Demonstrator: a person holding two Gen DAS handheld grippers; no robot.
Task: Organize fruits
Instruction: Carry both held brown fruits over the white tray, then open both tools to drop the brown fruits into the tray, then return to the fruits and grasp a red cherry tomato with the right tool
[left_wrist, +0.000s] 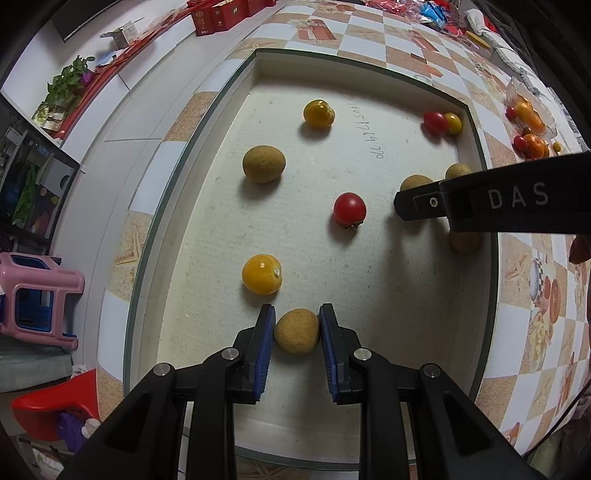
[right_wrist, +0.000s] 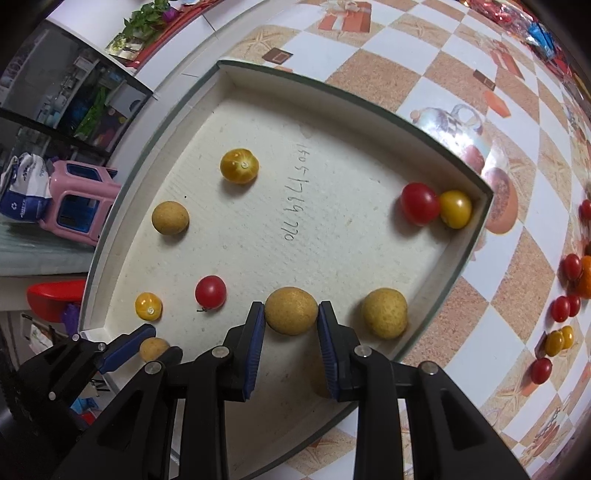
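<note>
My left gripper sits at the bottom centre of its view, its blue pads pinching a brown longan just above the tray floor. My right gripper likewise fills the bottom of its own view, clamped on another longan. I judge both holds are meant to carry like fruit together.

The white foam tray takes up most of both pictures, sitting on a checkered tablecloth. Its raised walls keep round fruit from rolling off.

Loose inside it: a longan just right of my right gripper, another at centre left, a yellow tomato above that, and a red cherry tomato touching a yellow one in the right corner. More fruit lies outside at the right edge.
</note>
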